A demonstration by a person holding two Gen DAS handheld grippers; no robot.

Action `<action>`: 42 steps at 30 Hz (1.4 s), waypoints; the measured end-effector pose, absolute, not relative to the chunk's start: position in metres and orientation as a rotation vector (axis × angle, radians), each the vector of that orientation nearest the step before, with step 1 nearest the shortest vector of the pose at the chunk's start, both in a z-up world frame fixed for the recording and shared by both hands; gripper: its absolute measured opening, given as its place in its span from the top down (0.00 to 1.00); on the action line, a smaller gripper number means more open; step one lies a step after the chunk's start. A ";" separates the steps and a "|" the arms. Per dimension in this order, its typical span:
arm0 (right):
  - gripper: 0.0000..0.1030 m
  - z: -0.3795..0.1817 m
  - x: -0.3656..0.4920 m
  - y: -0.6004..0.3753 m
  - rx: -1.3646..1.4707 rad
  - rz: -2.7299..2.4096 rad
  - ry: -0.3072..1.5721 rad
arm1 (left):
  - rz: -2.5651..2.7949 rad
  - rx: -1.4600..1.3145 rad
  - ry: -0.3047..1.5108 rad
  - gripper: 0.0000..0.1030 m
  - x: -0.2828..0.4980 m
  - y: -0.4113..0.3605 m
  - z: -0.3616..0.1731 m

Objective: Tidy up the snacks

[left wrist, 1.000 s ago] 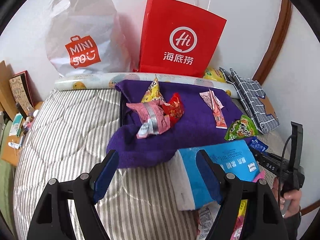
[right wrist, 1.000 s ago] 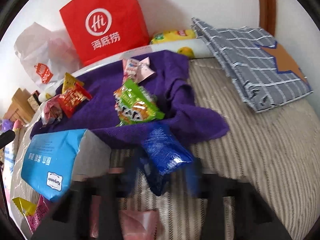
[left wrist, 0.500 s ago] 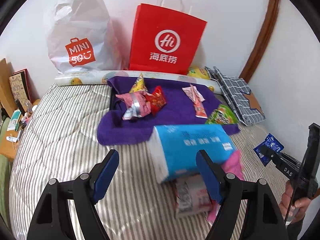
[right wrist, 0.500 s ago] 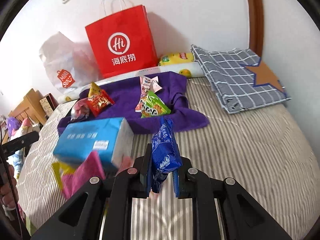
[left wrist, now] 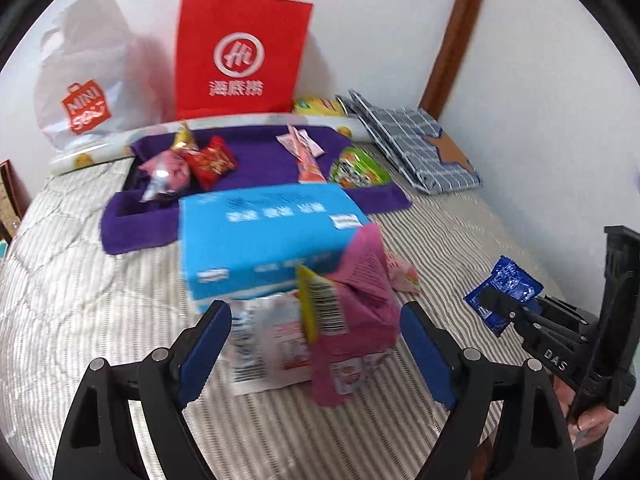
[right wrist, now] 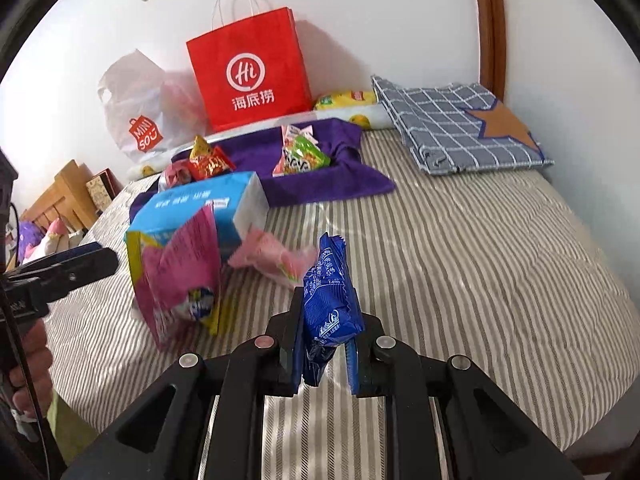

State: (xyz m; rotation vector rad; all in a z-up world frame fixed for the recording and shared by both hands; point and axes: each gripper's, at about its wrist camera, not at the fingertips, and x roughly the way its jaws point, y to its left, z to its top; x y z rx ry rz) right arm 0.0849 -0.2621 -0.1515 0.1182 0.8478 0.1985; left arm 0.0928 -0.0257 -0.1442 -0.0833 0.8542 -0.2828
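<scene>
My right gripper point(right wrist: 324, 344) is shut on a small blue snack packet point(right wrist: 329, 300), held above the striped bed; the packet also shows in the left wrist view point(left wrist: 505, 288). My left gripper point(left wrist: 316, 344) is open and empty, just in front of a pink snack bag point(left wrist: 352, 320) and a white packet point(left wrist: 264, 352). A blue tissue pack point(left wrist: 260, 232) lies behind them. Several snacks lie on a purple towel point(left wrist: 256, 156): a red packet point(left wrist: 210, 160), a green packet point(left wrist: 358, 168), a pink stick packet point(left wrist: 306, 156).
A red paper bag point(left wrist: 238, 54) and a white Miniso bag point(left wrist: 82, 84) stand against the wall. A folded grey checked cloth point(right wrist: 460, 124) lies at the back right. A small pink packet point(right wrist: 276, 260) lies on the striped quilt point(right wrist: 460, 240). Wooden furniture point(right wrist: 56, 196) stands left of the bed.
Both grippers have pulled back from the towel. My right gripper closed on the blue packet and lifted it off the bed. The left gripper stays open.
</scene>
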 end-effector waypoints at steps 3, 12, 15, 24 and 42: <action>0.84 -0.155 0.081 -0.266 0.111 0.194 0.847 | -0.275 -0.097 0.882 0.17 0.101 -0.037 -0.154; 0.84 -0.162 0.077 -0.270 0.095 0.187 0.859 | -0.306 -0.141 0.950 0.42 0.120 -0.059 -0.178; 0.84 -0.161 0.074 -0.265 0.093 0.196 0.857 | -0.335 -0.175 0.942 0.48 0.116 -0.054 -0.174; 0.83 -0.165 0.076 -0.230 0.164 0.295 0.874 | -0.270 -0.182 0.846 0.48 0.083 -0.001 -0.137; 0.29 -0.173 0.068 -0.235 0.024 0.191 0.889 | -0.161 -0.250 0.825 0.48 0.080 0.065 -0.151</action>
